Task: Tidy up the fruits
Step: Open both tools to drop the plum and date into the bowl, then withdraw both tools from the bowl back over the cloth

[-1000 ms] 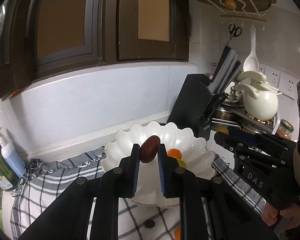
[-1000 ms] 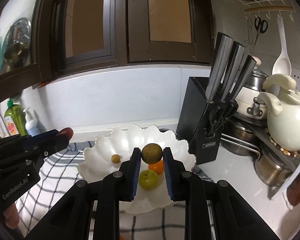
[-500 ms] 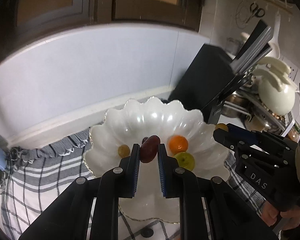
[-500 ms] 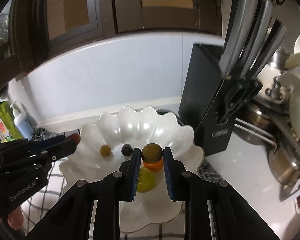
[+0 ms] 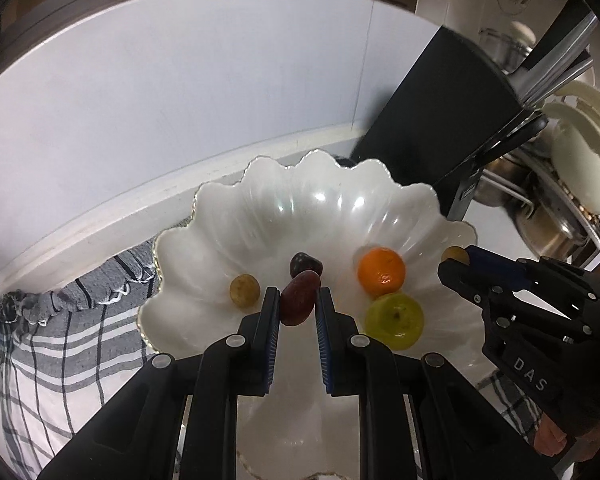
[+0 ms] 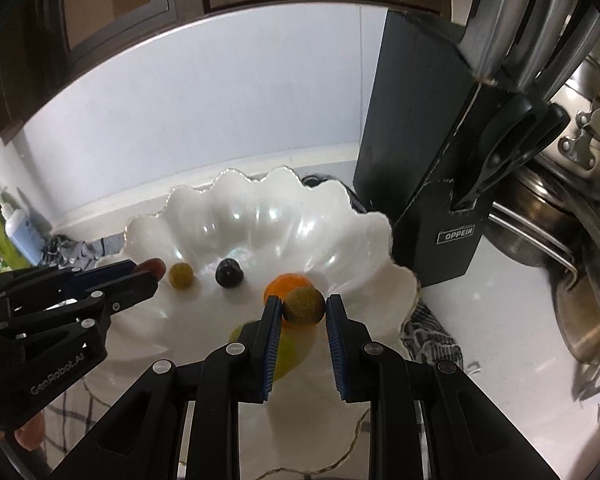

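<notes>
A white scalloped bowl sits on a checked cloth. Inside it lie an orange, a green apple, a dark plum and a small yellowish fruit. My left gripper hangs over the bowl's middle, shut on a dark red oblong fruit. My right gripper hovers over the orange, shut on a round brownish-green speckled fruit. Each gripper shows in the other's view: the right gripper and the left gripper.
A black knife block stands right behind the bowl. Steel pots and a cream teapot crowd the right side. Soap bottles stand at far left. The grey checked cloth spreads left of the bowl.
Both grippers have come down and forward over the bowl, tilting more steeply toward it. Each still holds its fruit. The bowl now looms larger in both views.
</notes>
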Demonstrator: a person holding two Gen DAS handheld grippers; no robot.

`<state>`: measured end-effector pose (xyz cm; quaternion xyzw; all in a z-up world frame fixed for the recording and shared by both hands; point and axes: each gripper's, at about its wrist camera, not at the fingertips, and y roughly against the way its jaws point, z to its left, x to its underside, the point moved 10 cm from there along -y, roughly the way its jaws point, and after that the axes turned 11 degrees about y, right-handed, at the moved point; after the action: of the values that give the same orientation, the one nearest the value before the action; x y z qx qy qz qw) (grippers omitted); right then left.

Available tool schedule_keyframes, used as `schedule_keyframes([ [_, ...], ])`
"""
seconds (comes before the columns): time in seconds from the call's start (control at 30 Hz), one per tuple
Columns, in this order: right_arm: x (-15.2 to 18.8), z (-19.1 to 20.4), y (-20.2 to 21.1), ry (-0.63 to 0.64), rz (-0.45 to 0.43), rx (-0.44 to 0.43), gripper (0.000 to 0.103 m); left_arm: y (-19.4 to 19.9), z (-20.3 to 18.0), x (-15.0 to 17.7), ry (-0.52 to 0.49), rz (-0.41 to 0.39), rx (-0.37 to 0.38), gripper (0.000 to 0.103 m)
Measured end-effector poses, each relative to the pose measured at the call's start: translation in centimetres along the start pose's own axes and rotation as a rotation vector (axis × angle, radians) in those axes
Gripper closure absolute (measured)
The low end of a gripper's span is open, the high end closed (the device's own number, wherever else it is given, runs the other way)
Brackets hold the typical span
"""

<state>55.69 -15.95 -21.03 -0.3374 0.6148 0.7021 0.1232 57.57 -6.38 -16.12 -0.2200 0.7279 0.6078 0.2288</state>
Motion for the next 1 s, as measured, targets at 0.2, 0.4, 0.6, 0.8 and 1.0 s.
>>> schedule_keyframes([
  [0.2,0.3,-0.1,-0.7,-0.023,0.016,-0.017,0.078,-1.2,-0.1,0.4,0.000,0.037,-0.007,0.077],
  [0.4,0.3,-0.1,-0.7,-0.039,0.021,-0.024,0.067,-0.9,0.2,0.3,0.005,0.025,-0.018,0.060],
  [0.6,0.4,-0.2,0.4,-0.049,0.013,-0.016,0.066,0.8,0.5,0.2,-0.035,-0.021,-0.063,0.048],
  [0.8,0.3,0.2,2.7,-0.025,-0.030,0.013,0.058,3.2,0.5,0.3,-0.056,-0.068,-0.072,0.043],
  [1.0,0.1,0.9,5.5,-0.015,-0.087,0.022,0.058,6.2,0.5,0.5,-0.060,-0.111,-0.059,0.039],
])
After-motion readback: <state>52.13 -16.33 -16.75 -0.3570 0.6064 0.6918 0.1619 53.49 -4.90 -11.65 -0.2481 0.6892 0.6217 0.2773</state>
